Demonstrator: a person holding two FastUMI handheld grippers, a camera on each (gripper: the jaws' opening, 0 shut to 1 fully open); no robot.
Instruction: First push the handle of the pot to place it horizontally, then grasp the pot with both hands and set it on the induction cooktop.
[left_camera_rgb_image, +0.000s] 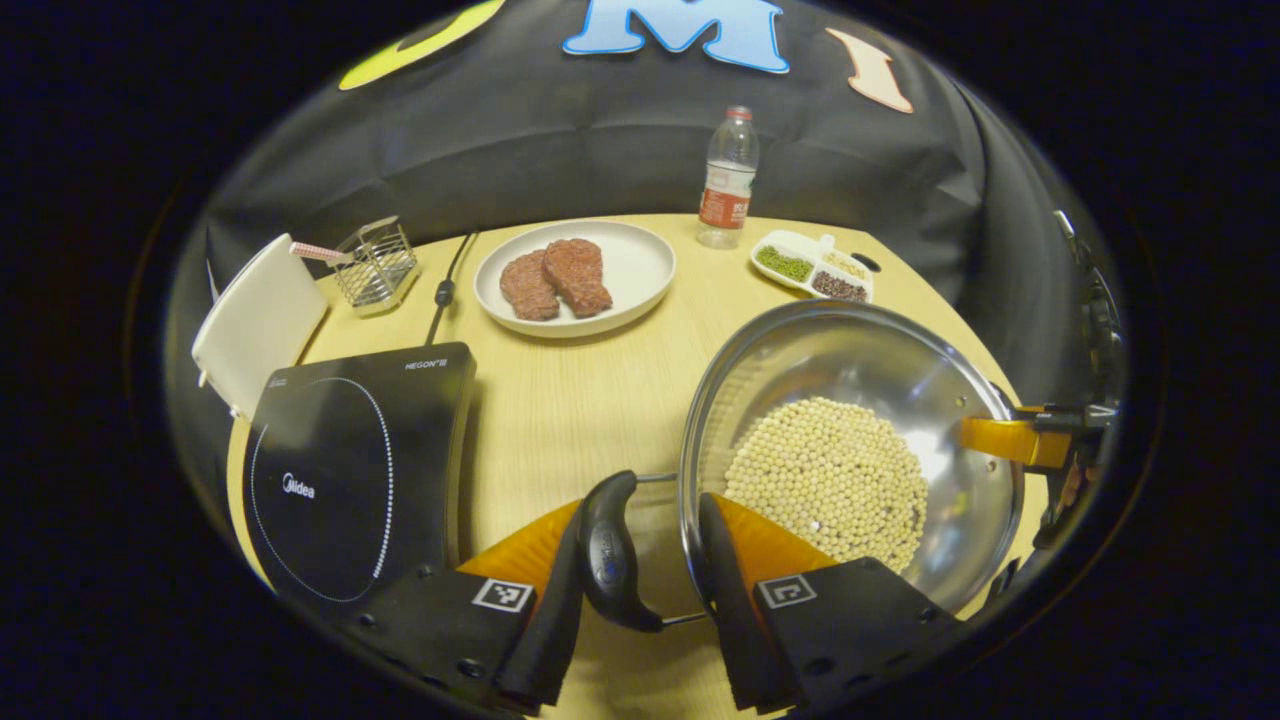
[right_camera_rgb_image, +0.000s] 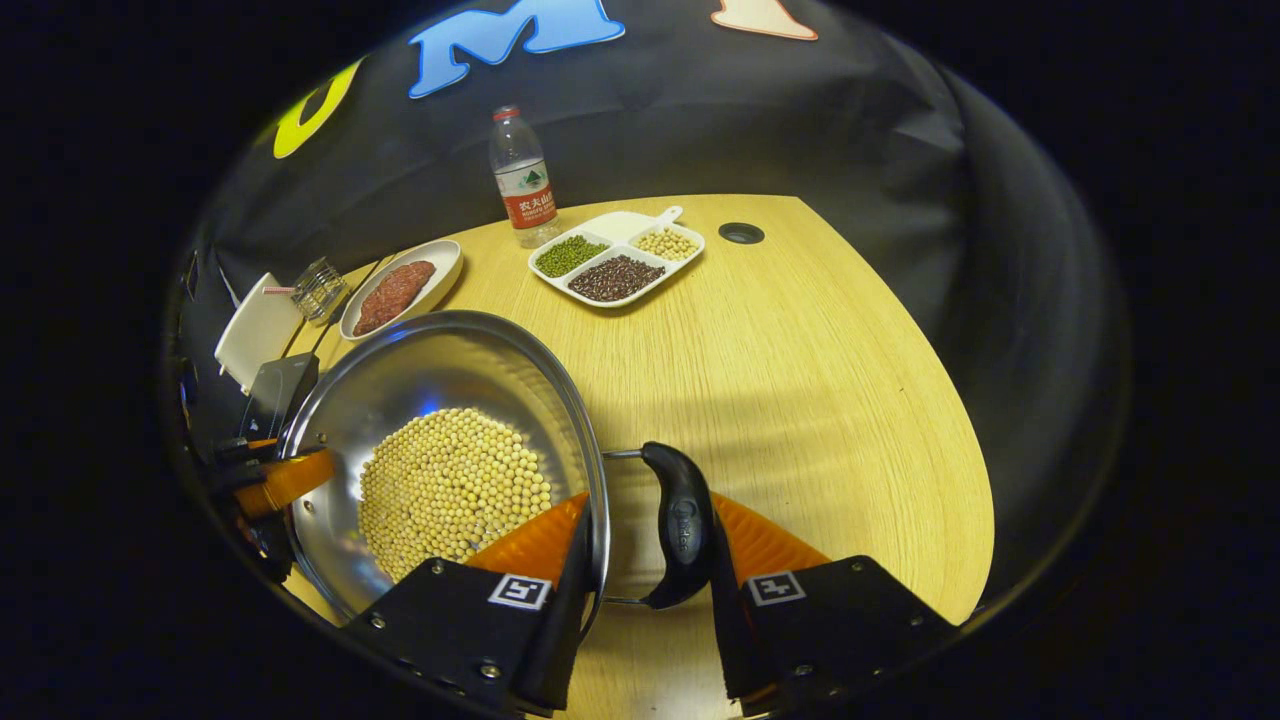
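I have the pot (left_camera_rgb_image: 850, 450) straddled at both ends, each gripper set over a side handle with its jaws partly open. In the left gripper view, the left gripper (left_camera_rgb_image: 655, 560) brackets the near handle (left_camera_rgb_image: 612, 550): one finger outside the grip, the other inside the pot's rim. Whether either finger presses I cannot tell. The right gripper (right_camera_rgb_image: 650, 545) stands the same way on its handle (right_camera_rgb_image: 680, 525) in the right gripper view.

The pot sits on the table (right_camera_rgb_image: 820, 360), loaded with soybeans (left_camera_rgb_image: 830, 480), and is not yet on the cooktop (left_camera_rgb_image: 350, 470), which lies at 9 o'clock of it in the left gripper view.

My worry is the lift. If one gripper closes late or rises ahead of the other, I judge the pot would tip and shed beans. A finger riding the rim instead of the handle could slip.

The left gripper view gives me the whole cooktop, its ring and the gap to cross; in the right gripper view it is a sliver at 10 o'clock. That view instead opens the table's far side, with the divided dish (right_camera_rgb_image: 615, 262) at 12 o'clock.
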